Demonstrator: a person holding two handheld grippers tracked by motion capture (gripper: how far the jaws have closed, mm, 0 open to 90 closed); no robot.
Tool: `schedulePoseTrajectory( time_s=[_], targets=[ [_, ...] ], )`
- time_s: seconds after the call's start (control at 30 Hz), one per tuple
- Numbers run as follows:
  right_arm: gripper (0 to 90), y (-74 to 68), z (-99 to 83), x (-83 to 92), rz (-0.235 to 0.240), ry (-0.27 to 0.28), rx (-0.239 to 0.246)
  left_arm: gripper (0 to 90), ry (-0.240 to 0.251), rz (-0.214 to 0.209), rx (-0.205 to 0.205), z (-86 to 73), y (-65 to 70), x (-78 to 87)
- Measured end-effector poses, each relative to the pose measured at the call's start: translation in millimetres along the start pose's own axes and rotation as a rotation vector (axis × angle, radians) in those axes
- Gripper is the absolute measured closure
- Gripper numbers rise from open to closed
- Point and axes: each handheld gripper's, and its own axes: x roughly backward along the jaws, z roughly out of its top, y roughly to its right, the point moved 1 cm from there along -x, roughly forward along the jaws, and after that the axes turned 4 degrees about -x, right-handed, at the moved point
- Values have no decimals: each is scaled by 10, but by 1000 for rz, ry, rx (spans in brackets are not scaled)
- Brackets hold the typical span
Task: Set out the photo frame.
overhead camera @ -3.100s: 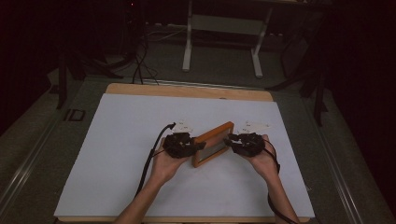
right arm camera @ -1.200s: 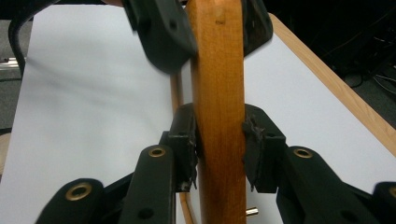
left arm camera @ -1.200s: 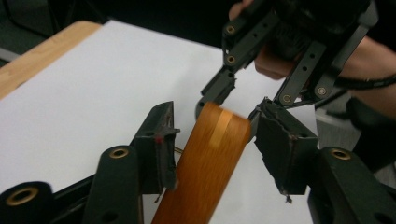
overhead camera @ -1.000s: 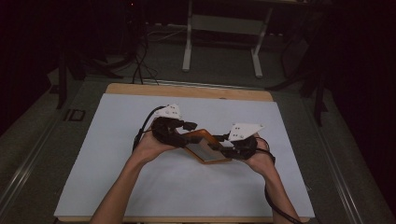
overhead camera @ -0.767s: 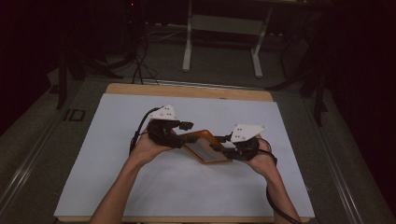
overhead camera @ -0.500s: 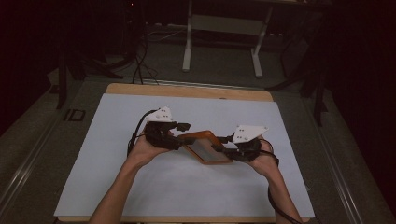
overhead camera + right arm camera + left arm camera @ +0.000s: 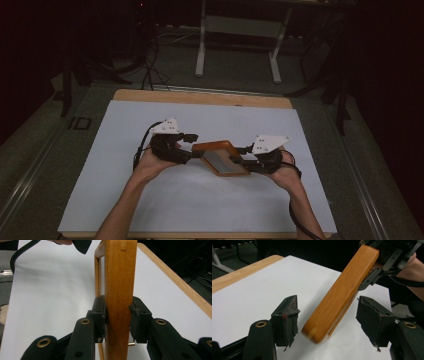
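A wooden picture frame (image 7: 220, 156) hangs just above the white sheet, between both hands. My right gripper (image 7: 240, 156) is shut on its right side; in the right gripper view (image 7: 117, 312) both pads press the frame's edge (image 7: 120, 270). My left gripper (image 7: 192, 147) stands at the frame's left end. In the left gripper view (image 7: 328, 312) its jaws have just been opening: the frame's end (image 7: 342, 290) lies between the pads (image 7: 289, 315) with a gap on each side. The right gripper (image 7: 384, 262) holds the far end there.
A white sheet (image 7: 150, 200) covers the wooden table, whose bare edge (image 7: 200, 96) shows at the back. Behind it stand a desk's metal legs (image 7: 200, 45) and floor cables (image 7: 150, 70). Metal rails (image 7: 30, 170) run along both sides.
The left gripper's jaws have spread and let go of the frame's end, and that hand has drifted slightly left and down. The right gripper keeps its grip in place.
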Motion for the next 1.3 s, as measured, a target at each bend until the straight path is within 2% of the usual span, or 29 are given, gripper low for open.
schedulePoseTrajectory(
  time_s=[0.2,0.4,0.6,0.73,0.87,1.03,1.17,1.2,1.3],
  targets=[
    [684,15,-26,22,-4,0,-9,391,-37,34,11,-83,-8,-58],
    [684,23,-56,36,-11,10,-18,423,-61,45,25,-177,1,-173],
    [683,3,-92,59,-31,15,-26,419,-64,42,35,-257,29,-342],
    [682,15,-123,72,-42,24,-39,389,-72,30,41,-270,45,-445],
    [682,22,-164,87,-57,36,-55,393,-68,35,39,-263,60,-510],
    [680,29,-192,105,-77,29,-72,459,-78,36,36,-234,94,-552],
    [679,32,-211,112,-83,33,-80,517,-91,52,30,-221,118,-577],
    [679,40,-219,115,-92,31,-91,542,-103,65,17,-215,135,-589],
    [678,51,-229,119,-98,29,-100,556,-109,73,12,-210,143,-595]
  ],
)
